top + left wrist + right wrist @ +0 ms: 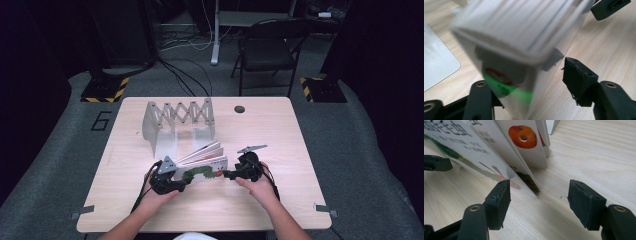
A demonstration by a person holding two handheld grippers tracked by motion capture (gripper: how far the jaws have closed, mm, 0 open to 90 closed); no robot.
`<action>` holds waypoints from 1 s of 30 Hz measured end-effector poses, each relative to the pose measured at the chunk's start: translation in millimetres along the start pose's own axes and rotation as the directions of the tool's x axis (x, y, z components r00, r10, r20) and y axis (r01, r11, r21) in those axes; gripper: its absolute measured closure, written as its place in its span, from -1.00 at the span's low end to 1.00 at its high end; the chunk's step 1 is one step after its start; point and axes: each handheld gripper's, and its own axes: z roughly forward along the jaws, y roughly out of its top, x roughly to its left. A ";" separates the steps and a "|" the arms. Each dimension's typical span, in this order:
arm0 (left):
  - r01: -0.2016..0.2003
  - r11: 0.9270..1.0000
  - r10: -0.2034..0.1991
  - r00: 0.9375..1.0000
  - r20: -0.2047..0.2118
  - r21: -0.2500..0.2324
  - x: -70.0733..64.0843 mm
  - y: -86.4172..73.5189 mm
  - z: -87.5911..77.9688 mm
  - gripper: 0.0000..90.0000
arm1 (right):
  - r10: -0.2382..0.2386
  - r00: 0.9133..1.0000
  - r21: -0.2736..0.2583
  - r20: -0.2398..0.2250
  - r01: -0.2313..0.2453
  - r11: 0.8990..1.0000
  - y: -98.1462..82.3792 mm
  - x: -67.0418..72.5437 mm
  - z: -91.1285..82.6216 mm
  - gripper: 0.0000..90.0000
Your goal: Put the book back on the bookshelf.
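Here the board book [202,165] stands fanned on the desk [280,135], at 6 o'clock from the metal rack [177,122]. Left gripper [181,186] straddles its spine, jaws apart; right gripper [226,174] is apart too.

book [202,162] on table [280,130] | rack [177,120] behind book | grippers flank book

Large "6" on the grey floor mat [101,120], blurred unreadable print on the book [461,142]
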 end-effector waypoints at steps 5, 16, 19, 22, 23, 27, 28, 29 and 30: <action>-0.020 1.000 0.020 1.000 0.004 0.004 -2.8 -0.1 -0.7 0.03 | -0.012 1.000 0.007 0.003 0.012 1.000 1.1 -0.4 2.4 -0.24; -0.074 0.997 0.073 0.997 -0.013 -0.017 -12.8 -1.0 0.3 0.42 | -0.006 0.999 -0.007 0.042 0.007 1.000 5.8 -2.7 12.4 -0.19; -0.078 0.997 0.078 0.997 -0.002 -0.012 -15.6 -1.0 0.0 0.51 | 0.011 0.999 -0.004 0.040 -0.011 1.000 6.1 -2.6 11.3 -0.19; -0.106 0.994 0.107 0.994 0.017 -0.020 -20.3 -1.7 -0.1 0.61 | 0.007 0.999 -0.016 0.039 -0.007 1.000 6.4 -6.7 11.0 -0.19; -0.106 0.994 0.107 0.994 0.017 -0.020 -20.3 -1.7 -0.1 0.63 | 0.007 0.999 -0.016 0.039 -0.007 1.000 6.4 -6.7 11.0 -0.19; -0.137 0.990 0.138 0.990 0.025 -0.007 -26.3 -0.2 -0.6 0.66 | 0.029 0.999 -0.012 0.035 -0.029 1.000 6.2 -6.1 10.1 -0.19; -0.132 0.991 0.132 0.991 0.032 -0.003 -25.3 -0.1 -0.6 0.65 | 0.018 0.999 -0.014 0.035 -0.017 1.000 6.3 -7.2 10.1 -0.19; -0.132 0.991 0.132 0.991 0.032 -0.003 -25.3 -0.1 -0.6 0.65 | 0.018 0.999 -0.014 0.035 -0.017 1.000 6.3 -7.2 10.1 -0.19; -0.124 0.992 0.124 0.992 0.033 -0.001 -24.1 0.0 -0.8 0.65 | 0.009 0.999 -0.019 0.034 -0.008 1.000 6.3 -8.1 10.3 -0.19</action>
